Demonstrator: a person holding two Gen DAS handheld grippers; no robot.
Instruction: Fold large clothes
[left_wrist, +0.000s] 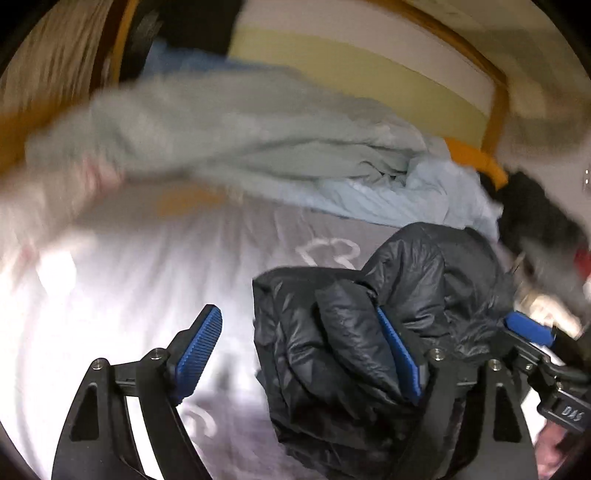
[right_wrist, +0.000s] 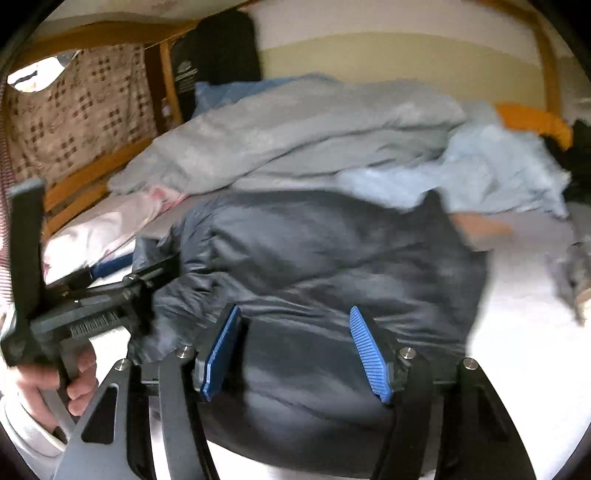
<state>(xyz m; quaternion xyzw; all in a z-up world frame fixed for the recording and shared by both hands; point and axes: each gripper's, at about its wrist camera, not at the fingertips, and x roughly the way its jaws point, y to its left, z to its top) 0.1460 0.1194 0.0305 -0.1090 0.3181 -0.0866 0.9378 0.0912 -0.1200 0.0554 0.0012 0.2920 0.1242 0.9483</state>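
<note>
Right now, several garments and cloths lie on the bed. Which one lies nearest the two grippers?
The black padded jacket: dark, shiny and quilted, it lies right in front of both grippers. The pale grey-green cloth and the light blue one lie farther back.

Strong motion blur both views; bedsheet (left_wrist: 92, 314) blown out white; fisheye bending, dark vignette corners

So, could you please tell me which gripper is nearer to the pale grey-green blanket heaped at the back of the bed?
Neither clearly. The left gripper and the right gripper both sit over the black puffy jacket, with the blanket beyond it.
</note>
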